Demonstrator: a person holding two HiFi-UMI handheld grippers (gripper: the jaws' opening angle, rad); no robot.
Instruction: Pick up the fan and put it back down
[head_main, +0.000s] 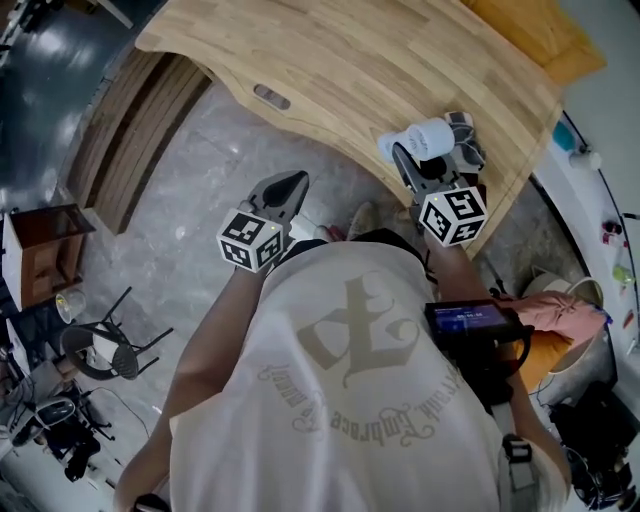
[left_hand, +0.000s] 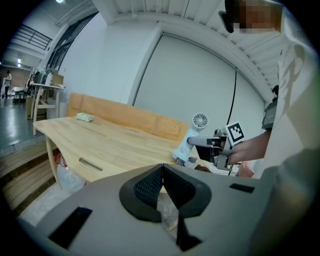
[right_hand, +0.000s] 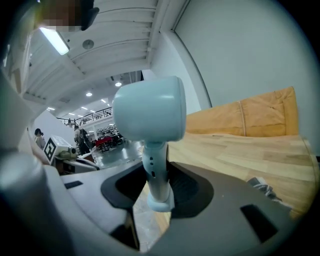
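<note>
Your right gripper (right_hand: 159, 190) clamps the fan (right_hand: 150, 112) by its handle, at the table (right_hand: 240, 155) edge. Your left gripper (left_hand: 162, 185) is closed, empty. Set the base down flat before releasing.

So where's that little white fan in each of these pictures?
Head view: fan right of centre, by the near edge of the wooden table, in the right gripper.
Left gripper view: fan right of centre, tilted, small.
Right gripper view: fan dead centre, large, handle between the jaws.
Shared landmark: the wooden table.
</note>
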